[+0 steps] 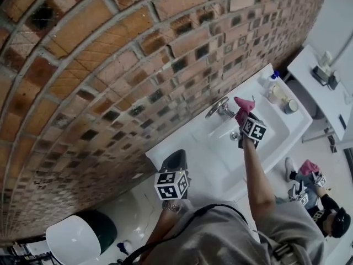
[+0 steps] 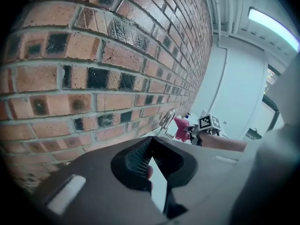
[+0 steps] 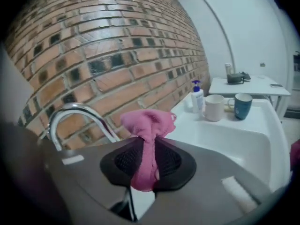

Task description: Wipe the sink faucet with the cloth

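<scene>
The right gripper [image 3: 149, 138] has its jaws shut tight on a pink cloth [image 3: 147, 122], whose bunched end stands proud beyond the jaw tips. The chrome faucet [image 3: 75, 112] rises at the brick-wall side of the white sink [image 3: 236, 142] and arches its spout out over the basin, so its long axis runs from the wall toward the near rim. In the right gripper view the spout lies just to the left of the cloth. In the head view the cloth [image 1: 242, 104] sits right beside the faucet [image 1: 218, 108], though I cannot tell whether they touch. A short sideways move to the left would likely bring the wad against the spout. The left gripper [image 2: 151, 146] hangs well apart at the near left end of the sink, its jaws drawn together at the tips with nothing between them, so the right one is far nearer the work.
</scene>
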Motion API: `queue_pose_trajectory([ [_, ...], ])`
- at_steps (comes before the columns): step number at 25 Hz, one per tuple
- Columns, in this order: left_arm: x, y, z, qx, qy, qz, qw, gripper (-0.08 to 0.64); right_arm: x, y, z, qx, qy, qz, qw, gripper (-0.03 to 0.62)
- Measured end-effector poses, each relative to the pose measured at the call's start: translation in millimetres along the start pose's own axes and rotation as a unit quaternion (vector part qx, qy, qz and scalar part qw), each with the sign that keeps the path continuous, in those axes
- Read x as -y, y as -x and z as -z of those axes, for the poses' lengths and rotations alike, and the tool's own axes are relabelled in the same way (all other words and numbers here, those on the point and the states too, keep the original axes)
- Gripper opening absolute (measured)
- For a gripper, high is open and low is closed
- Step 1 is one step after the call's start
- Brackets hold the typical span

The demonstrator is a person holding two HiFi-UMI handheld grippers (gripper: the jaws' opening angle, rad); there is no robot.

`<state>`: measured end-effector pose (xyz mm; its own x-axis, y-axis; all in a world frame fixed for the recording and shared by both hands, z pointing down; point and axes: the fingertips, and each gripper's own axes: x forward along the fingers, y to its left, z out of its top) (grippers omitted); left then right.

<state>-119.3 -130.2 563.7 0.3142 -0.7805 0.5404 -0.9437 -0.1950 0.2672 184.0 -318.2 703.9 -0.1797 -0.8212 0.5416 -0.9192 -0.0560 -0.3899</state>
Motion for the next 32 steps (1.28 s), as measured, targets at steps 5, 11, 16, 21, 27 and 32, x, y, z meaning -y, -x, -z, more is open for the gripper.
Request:
queue_pose_trajectory([
  [5,3,0,-1,0.000,-0.002,0.004,1.0000,0.020,10,-26,66,-0.106,0.020,0.013,0.994,0.068],
  [11,0,-1,-1,0.000,0.000,0.001,1.0000,0.018,-45,-29,111,-0.177,0.048,-0.076,0.980,0.069],
  [16,4,1,-2,0.002,-0.001,0.003,1.0000,0.020,-68,3,66,-0.119,0.053,-0.090,0.987,0.069],
  [21,-9,0,3,-0.003,0.006,-0.010,0.9999,0.020,-56,-37,-4,-0.061,0.082,-0.036,0.994,0.069],
  [27,-6,1,3,-0.002,0.009,-0.007,0.9999,0.020,-50,-60,28,-0.111,0.058,-0.032,0.992,0.067],
  [32,-14,-5,1,-0.002,0.015,-0.015,0.9998,0.020,-62,-53,61,-0.124,0.039,-0.059,0.990,0.068],
])
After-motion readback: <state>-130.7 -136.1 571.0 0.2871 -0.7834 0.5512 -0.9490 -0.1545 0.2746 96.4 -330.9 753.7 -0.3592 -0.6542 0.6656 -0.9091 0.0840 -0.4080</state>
